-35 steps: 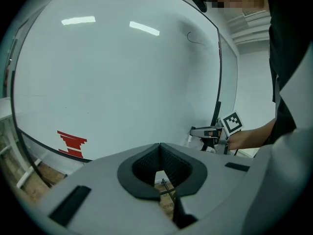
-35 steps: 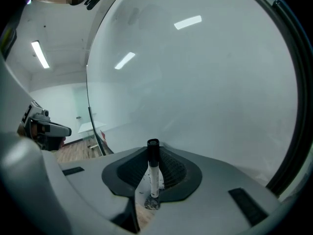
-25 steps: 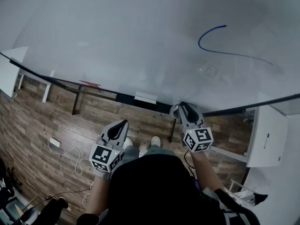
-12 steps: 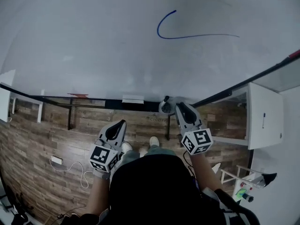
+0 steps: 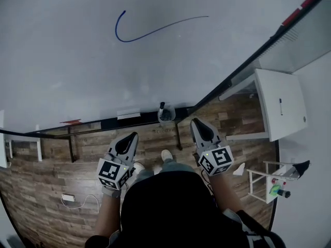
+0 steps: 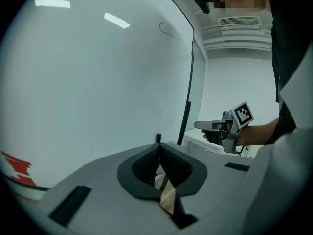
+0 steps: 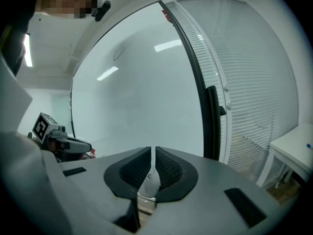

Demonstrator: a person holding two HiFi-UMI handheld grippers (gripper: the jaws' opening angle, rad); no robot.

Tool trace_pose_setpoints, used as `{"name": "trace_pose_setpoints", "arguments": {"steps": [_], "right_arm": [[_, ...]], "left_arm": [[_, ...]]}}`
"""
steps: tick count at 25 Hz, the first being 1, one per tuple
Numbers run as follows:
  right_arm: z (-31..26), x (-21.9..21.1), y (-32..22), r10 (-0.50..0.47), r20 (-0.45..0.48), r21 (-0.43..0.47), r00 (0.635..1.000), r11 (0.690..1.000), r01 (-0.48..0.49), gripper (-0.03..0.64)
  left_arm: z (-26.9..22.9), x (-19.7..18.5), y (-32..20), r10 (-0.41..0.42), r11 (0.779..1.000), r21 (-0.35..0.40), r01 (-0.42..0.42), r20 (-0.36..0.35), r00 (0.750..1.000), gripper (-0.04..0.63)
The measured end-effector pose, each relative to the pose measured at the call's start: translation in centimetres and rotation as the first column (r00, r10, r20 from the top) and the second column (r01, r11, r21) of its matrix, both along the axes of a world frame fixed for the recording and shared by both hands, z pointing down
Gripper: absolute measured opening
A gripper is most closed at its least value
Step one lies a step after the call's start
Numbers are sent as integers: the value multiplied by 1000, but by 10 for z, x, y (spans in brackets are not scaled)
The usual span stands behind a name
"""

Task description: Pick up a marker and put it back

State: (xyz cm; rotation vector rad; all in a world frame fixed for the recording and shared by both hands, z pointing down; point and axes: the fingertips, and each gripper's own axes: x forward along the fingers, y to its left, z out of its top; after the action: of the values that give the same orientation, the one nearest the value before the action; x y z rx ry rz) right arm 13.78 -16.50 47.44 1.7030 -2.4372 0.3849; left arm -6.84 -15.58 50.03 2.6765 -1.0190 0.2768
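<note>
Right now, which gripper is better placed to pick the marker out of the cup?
Right, probably. The right gripper sits nearer the marker in the cup than the left gripper. Its jaws have just been closing with nothing between them, so it must reopen.

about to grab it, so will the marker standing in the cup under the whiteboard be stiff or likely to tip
The marker looks slim and rigid, so it is probably light and stiff. It stands upright in the cup, so it should lift straight out; a sideways pull might tilt the cup. Laid flat, it would likely roll.
</note>
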Motion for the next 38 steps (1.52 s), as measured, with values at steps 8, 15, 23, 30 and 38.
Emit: {"name": "trace_pose_setpoints", "arguments": {"steps": [8,15,23,30,38], "right_arm": [[4,27,39,101,-12,-21,995,995,-101,49],[6,40,65,140,-10,-38,990,989,-140,49],[10,35,73,132,-40,-51,990,990,-134,46],[8,32,72,124,-34,-46,992,991,-125,46],[6,32,71,120,-28,-43,992,992,-121,46]], "left_arm": [[4,36,6,129,992,-5,-129,-11,992,18],[1,60,13,196,981,2,-196,-12,981,18],[1,69,13,225,974,5,-225,-12,974,18],[-3,70,10,225,974,12,-225,-14,974,18],[-2,66,10,197,980,-3,-197,-17,980,18]]}}
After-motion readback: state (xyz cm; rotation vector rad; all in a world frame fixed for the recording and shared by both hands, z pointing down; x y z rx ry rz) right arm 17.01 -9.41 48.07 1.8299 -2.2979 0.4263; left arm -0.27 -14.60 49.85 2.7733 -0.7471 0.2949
